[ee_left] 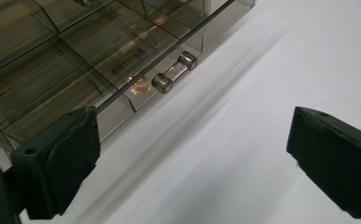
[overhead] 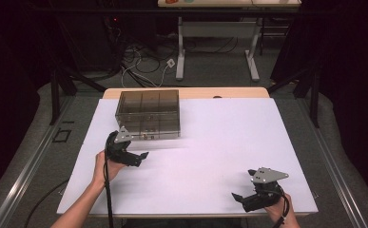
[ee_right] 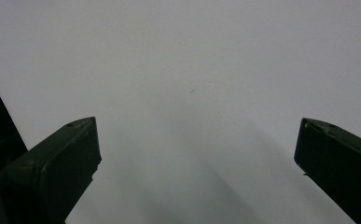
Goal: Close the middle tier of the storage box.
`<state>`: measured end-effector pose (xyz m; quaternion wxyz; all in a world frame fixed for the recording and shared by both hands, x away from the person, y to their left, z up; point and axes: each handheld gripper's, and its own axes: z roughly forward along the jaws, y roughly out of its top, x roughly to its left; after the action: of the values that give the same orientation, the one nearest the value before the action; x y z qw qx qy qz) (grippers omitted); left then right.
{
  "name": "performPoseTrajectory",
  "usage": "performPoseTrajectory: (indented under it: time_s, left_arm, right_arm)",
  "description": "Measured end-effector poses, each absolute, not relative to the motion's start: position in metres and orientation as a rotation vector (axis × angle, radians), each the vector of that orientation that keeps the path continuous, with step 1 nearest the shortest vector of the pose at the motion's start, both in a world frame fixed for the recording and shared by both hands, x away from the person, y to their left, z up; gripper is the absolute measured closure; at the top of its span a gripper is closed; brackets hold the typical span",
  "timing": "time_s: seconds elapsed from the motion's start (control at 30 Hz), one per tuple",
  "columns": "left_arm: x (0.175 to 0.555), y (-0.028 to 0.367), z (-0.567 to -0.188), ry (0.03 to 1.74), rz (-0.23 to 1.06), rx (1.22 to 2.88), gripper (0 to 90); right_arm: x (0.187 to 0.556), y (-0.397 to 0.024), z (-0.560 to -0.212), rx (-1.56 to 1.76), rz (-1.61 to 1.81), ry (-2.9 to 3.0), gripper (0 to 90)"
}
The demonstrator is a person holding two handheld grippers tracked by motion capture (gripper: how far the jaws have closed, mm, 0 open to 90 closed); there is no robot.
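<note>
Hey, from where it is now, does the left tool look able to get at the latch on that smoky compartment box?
Probably yes. The left tool is open, near the box front, and nothing lies before the latch.

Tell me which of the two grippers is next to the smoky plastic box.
The left gripper: it sits just in front of the compartment box, by its latch. The right gripper lies far off, at the white table's near corner.
</note>
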<state>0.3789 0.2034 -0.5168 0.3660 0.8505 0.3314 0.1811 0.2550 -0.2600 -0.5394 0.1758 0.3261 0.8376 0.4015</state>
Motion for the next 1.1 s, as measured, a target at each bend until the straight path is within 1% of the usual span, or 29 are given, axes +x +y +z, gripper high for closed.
performPoseTrajectory:
  time_s: [0.07,0.2,0.27,0.33,0.37,0.5,0.67,0.87,0.9,1.1]
  left_arm:
    - [0.378,0.203,-0.515,0.858,0.480,2.185,12.4]
    - [0.376,0.203,-0.511,0.870,0.497,2.180,18.5]
    - [0.376,0.203,-0.511,0.877,0.498,2.183,26.2]
    - [0.377,0.204,-0.513,0.890,0.498,2.182,30.5]
    - [0.377,0.203,-0.514,0.895,0.499,2.185,35.6]
    - [0.380,0.205,-0.518,0.914,0.505,2.191,48.8]
    - [0.387,0.208,-0.522,0.926,0.496,2.176,68.9]
    - [0.390,0.206,-0.525,0.933,0.516,2.164,87.2]
    - [0.390,0.206,-0.525,0.934,0.506,2.164,89.6]
    - [0.394,0.205,-0.527,0.947,0.516,2.177,90.0]
  right_arm:
    - [0.254,-0.260,-0.539,0.913,1.147,2.365,0.0]
    - [0.253,-0.260,-0.538,0.915,1.151,2.367,0.0]
    - [0.254,-0.260,-0.538,0.904,1.143,2.378,0.0]
    - [0.254,-0.259,-0.538,0.911,1.148,2.373,0.0]
    - [0.254,-0.259,-0.538,0.901,1.149,2.375,0.0]
    - [0.254,-0.259,-0.538,0.902,1.151,2.371,0.0]
    - [0.255,-0.259,-0.540,0.909,1.149,2.368,0.0]
    - [0.255,-0.260,-0.538,0.909,1.138,2.381,0.0]
    - [0.255,-0.260,-0.538,0.911,1.138,2.381,0.0]
    - [0.256,-0.258,-0.539,0.909,1.144,2.378,0.0]
